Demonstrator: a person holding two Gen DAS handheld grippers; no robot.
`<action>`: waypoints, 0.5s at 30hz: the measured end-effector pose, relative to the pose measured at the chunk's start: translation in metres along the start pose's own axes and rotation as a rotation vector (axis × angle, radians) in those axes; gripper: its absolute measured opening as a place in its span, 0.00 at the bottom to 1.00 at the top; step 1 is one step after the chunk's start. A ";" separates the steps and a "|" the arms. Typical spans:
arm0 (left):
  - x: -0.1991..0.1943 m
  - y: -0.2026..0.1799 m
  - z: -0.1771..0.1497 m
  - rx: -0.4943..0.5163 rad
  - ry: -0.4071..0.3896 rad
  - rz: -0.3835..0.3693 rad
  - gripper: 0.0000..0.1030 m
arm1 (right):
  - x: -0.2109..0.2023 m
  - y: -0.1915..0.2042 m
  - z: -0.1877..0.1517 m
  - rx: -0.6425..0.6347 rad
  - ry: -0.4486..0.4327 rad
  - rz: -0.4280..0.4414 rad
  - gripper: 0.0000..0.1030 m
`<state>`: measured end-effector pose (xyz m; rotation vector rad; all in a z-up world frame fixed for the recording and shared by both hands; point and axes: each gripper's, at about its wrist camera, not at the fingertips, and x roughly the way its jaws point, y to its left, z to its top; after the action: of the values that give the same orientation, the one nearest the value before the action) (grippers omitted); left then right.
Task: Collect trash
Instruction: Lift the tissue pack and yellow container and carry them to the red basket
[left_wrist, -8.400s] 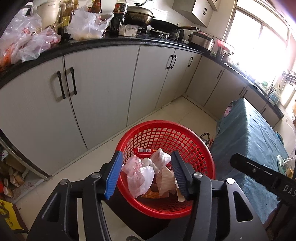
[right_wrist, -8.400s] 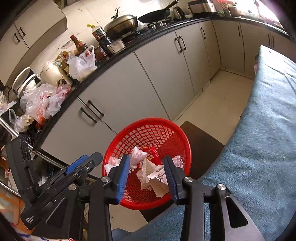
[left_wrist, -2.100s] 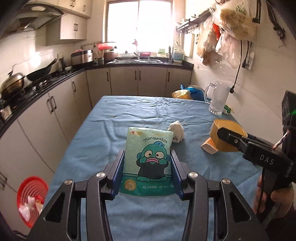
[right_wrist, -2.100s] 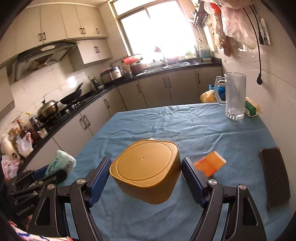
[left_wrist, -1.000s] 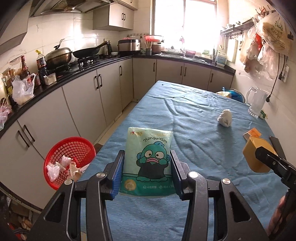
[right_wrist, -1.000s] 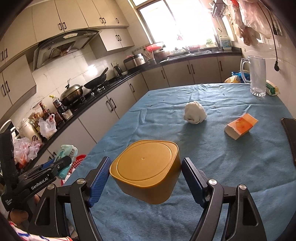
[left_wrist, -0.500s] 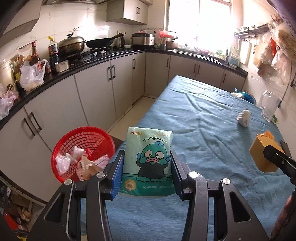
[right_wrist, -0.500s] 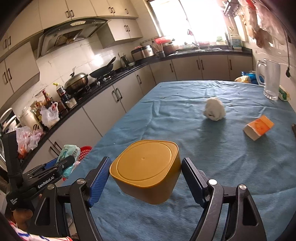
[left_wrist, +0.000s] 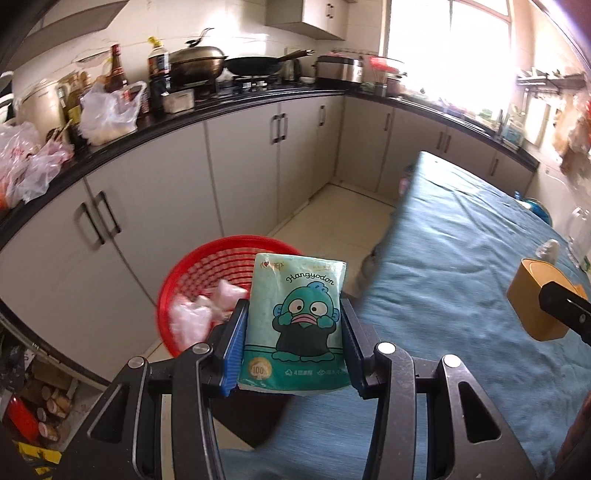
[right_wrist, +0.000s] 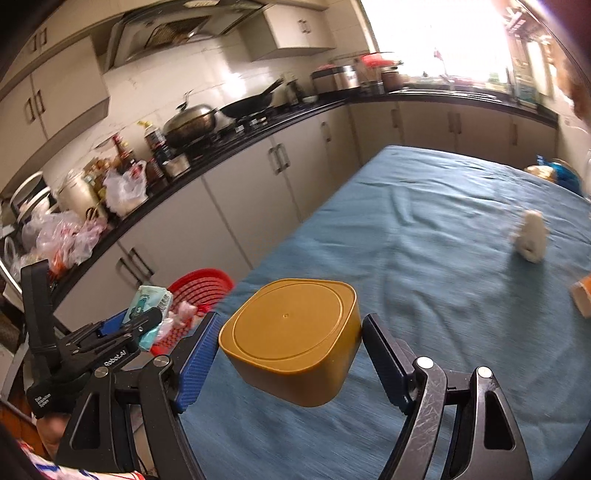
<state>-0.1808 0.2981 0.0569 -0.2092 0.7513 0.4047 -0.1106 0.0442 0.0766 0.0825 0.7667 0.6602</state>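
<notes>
While each hand-held gripper pinches one item | left (left_wrist: 293, 332): tissue pack (left_wrist: 297, 321) | right (right_wrist: 286, 354): yellow tub (right_wrist: 291, 343) (one red basket (left_wrist: 207, 266))

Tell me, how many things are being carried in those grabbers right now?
2. The left gripper clamps a green tissue pack near the red basket; the right gripper holds a mustard-yellow container above the blue tablecloth.

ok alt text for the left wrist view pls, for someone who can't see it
The left tongs grip a pale green tissue pack with a cartoon fish, in front of a red mesh basket of crumpled trash on the kitchen floor. Right of it lies a blue-covered table; grey cabinets and a cluttered black counter run behind.
</notes>
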 end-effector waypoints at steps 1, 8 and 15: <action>0.002 0.006 0.000 -0.007 0.000 0.008 0.44 | 0.007 0.007 0.003 -0.008 0.008 0.011 0.80; 0.030 0.067 0.010 -0.118 0.027 0.044 0.44 | 0.061 0.056 0.024 -0.051 0.069 0.098 0.80; 0.059 0.108 0.014 -0.168 0.051 0.058 0.44 | 0.123 0.097 0.046 -0.048 0.143 0.178 0.80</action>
<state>-0.1790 0.4166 0.0215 -0.3570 0.7751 0.5198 -0.0656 0.2004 0.0635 0.0603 0.8869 0.8604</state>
